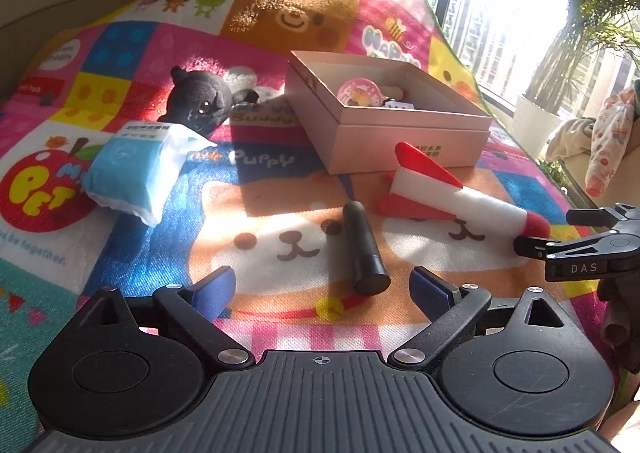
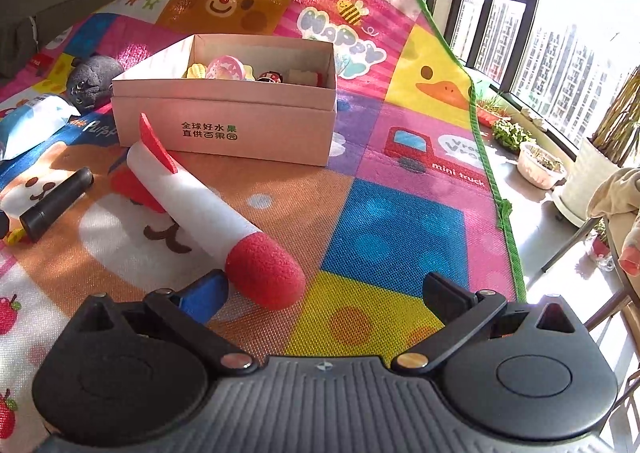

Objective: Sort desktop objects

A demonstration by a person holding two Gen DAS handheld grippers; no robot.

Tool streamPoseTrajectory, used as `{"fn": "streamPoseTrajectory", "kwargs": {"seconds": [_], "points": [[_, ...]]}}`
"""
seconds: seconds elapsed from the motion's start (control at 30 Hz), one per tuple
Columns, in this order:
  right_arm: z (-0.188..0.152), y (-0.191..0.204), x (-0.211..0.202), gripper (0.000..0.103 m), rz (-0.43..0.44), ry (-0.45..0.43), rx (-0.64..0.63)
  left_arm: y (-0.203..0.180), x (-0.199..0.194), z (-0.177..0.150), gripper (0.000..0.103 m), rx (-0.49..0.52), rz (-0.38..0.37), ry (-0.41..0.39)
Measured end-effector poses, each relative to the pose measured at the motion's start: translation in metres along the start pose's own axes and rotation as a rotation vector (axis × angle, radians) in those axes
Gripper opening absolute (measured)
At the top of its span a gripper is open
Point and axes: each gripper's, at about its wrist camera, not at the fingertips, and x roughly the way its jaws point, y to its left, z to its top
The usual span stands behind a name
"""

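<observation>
A black cylinder (image 1: 364, 249) (image 2: 56, 205) lies on the cartoon mat between the wide-apart fingers of my left gripper (image 1: 324, 287), nearer the right finger, and no pad presses on it. A red and white foam rocket (image 1: 452, 197) (image 2: 200, 193) lies beside it. Its red nose rests inside my open right gripper (image 2: 326, 291), close to the left blue pad (image 2: 208, 293). Behind stands an open pink box (image 1: 400, 133) (image 2: 224, 121) holding a round pink tin (image 1: 357, 92) (image 2: 226, 68) and several small items. A black plush (image 1: 204, 101) (image 2: 90, 83) and a blue and white packet (image 1: 136, 173) (image 2: 32, 121) lie to the left.
The mat's green edge (image 2: 496, 181) runs along the right, with floor, planters (image 2: 540, 165) and tall windows beyond it. A white pot with a palm (image 1: 536, 121) and draped printed cloth (image 1: 608, 141) stand at the far right. A wall rises behind the mat.
</observation>
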Motion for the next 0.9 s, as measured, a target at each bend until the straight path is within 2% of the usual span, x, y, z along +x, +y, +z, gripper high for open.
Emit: {"fn": "streamPoseTrajectory", "kwargs": {"seconds": [0.07,0.17,0.27,0.33,0.4,0.5,0.77,0.9], "points": [[0.0,-0.002,0.0,0.103,0.006,-0.001,0.01,-0.007,0.005,0.003,0.094,0.019,-0.006,0.003],[-0.002,-0.004,-0.002,0.103,0.028,-0.007,0.021,-0.02,0.012,0.008,0.072,0.06,-0.031,0.011],[-0.004,-0.001,-0.005,0.103,0.057,-0.018,0.007,-0.03,0.021,0.01,0.068,0.104,-0.02,0.018],[-0.005,0.005,-0.007,0.103,0.061,-0.026,-0.023,-0.033,0.027,0.01,0.061,0.119,-0.018,0.03],[-0.006,0.01,-0.008,0.103,0.058,-0.036,-0.053,-0.034,0.03,0.009,0.044,0.12,-0.035,0.043],[-0.006,0.013,-0.007,0.103,0.062,-0.035,-0.071,-0.039,0.032,0.007,0.035,0.14,-0.042,0.041],[-0.008,0.012,-0.007,0.103,0.065,-0.032,-0.063,-0.046,0.027,0.003,0.033,0.184,-0.082,0.044],[-0.008,0.012,-0.007,0.103,0.065,-0.032,-0.064,-0.037,0.023,0.0,0.036,0.172,-0.05,0.047]]}}
